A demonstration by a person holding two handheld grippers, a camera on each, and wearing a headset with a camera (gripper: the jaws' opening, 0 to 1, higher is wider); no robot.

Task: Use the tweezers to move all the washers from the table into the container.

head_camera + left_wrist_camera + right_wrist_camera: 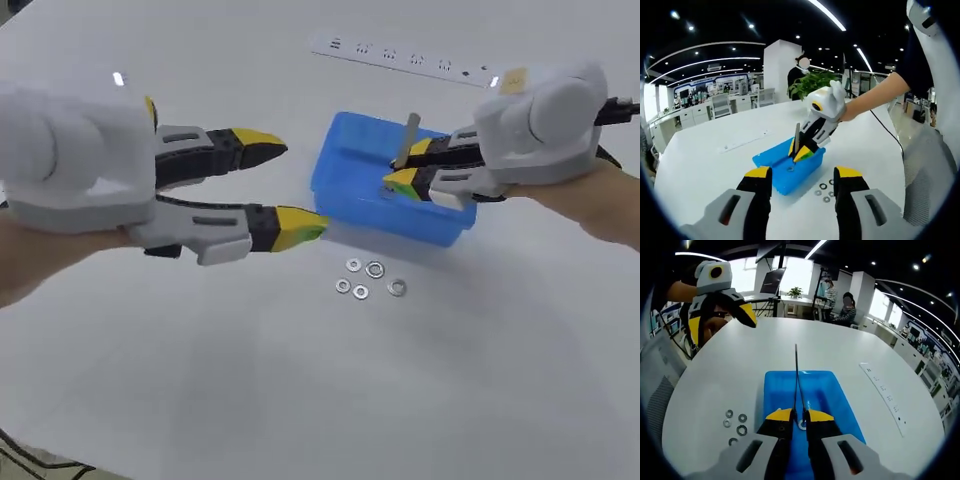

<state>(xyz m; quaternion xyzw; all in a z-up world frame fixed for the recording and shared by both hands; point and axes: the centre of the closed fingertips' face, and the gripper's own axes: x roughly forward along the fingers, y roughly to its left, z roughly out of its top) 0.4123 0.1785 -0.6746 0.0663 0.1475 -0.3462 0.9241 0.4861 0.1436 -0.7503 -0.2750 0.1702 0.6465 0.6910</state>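
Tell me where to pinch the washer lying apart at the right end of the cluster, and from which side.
Pinch that washer across its band: one tip of the tweezers in the hole, one outside the rim. Come steeply from above, on its free side, away from the other washers. It seems to lie flat on the table, so a sideways pinch would likely slip.

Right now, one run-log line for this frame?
left gripper open, empty | right gripper shut on tweezers over container | five washers on table
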